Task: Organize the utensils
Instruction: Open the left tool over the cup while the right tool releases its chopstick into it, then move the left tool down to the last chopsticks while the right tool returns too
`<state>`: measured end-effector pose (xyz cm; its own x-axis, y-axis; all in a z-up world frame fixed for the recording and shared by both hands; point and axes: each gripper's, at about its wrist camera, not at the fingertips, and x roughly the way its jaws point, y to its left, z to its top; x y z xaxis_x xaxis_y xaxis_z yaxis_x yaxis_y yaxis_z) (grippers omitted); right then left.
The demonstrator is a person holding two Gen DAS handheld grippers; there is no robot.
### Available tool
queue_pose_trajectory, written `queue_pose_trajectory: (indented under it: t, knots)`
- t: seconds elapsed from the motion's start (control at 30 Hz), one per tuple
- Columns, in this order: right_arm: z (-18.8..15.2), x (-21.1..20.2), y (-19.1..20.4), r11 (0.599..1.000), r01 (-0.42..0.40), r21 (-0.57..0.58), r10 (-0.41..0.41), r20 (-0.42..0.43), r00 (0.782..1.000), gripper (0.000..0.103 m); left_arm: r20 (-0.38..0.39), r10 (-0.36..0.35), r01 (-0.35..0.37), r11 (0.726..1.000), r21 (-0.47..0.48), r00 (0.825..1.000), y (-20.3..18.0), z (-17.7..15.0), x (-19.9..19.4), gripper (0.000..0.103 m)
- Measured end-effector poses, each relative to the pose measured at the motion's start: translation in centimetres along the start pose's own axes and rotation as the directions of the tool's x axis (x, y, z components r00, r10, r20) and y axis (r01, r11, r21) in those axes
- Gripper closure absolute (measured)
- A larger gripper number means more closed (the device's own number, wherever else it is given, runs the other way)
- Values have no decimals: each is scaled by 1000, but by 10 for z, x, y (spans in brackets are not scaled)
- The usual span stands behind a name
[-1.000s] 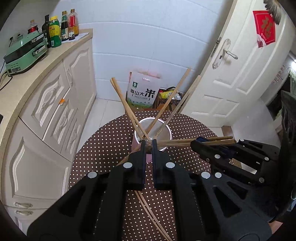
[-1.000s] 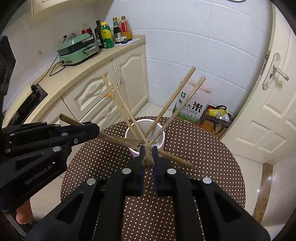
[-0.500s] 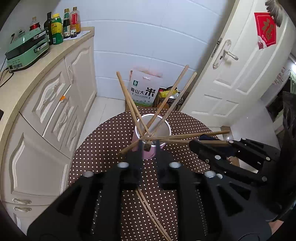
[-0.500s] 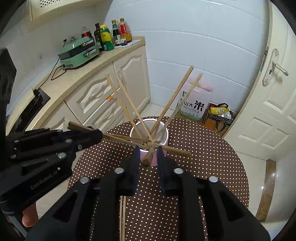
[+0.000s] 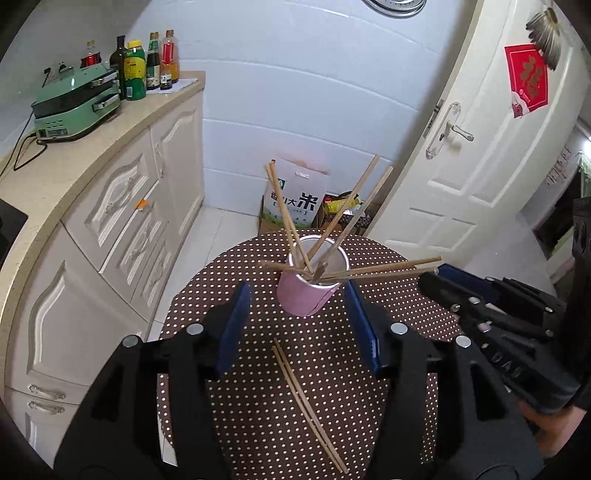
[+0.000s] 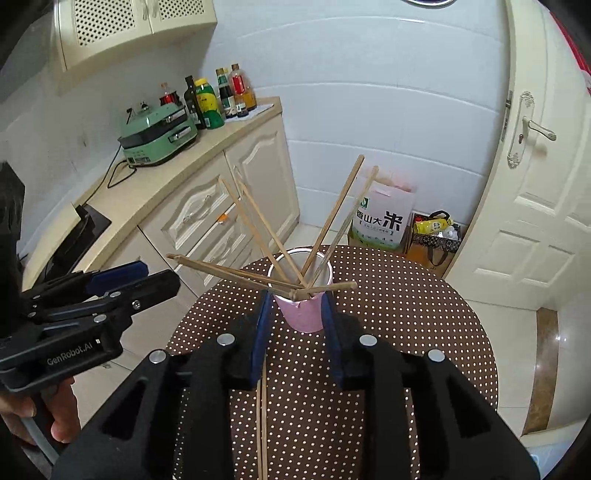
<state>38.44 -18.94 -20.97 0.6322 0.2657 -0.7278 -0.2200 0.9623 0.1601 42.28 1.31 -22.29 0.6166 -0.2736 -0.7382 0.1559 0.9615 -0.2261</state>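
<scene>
Round polka-dot table (image 5: 229, 288): pink cup (image 5: 308, 295) at centre, wooden chopsticks (image 5: 284, 210) fanned out of it toward 11, 1, 3 and 9 o'clock. Loose chopstick pair (image 5: 306, 402) lies at 6 o'clock. Left gripper (image 5: 297, 325) and right gripper (image 6: 295, 325): jaws opening, holding nothing.

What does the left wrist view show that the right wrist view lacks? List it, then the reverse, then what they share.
Only the left wrist view: a red paper decoration on the white door.

Only the right wrist view: cream upper wall cabinets with lattice doors.

Both: the pink paper cup holding wooden chopsticks, a loose chopstick pair on the brown polka-dot round table, the green countertop cooker, and the white rice bag.
</scene>
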Motion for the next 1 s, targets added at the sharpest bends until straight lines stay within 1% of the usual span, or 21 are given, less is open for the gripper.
queue_pose_trajectory:
  t: [0.13,0.3,0.47,0.63,0.77,0.93,1.0]
  knots:
    - [-9,-8,0,1000,4,5,-4,4,1000,74,0,8,-8,1000,-21,1000,8,-9,-5,48]
    - [-24,-9,1,1000,4,1,-4,-16,1000,73,-27,13,-15,998,-60,1000,18,-25,-3,48]
    - [-44,-1,4,1000,-4,5,5,-60,998,72,-66,22,-28,997,-77,998,25,-43,4,48]
    - [-59,14,2,1000,-9,9,10,-115,993,72,-122,34,-45,995,-85,992,29,-61,19,48]
    - [-70,26,0,1000,-11,13,13,-161,987,72,-172,39,-55,995,-88,984,31,-73,34,48]
    - [-83,41,-5,1000,-13,21,17,-212,977,72,-251,37,-61,994,-87,967,28,-88,62,48]
    - [-87,49,-9,1000,-12,25,17,-233,972,72,-286,35,-61,995,-82,958,26,-94,75,48]
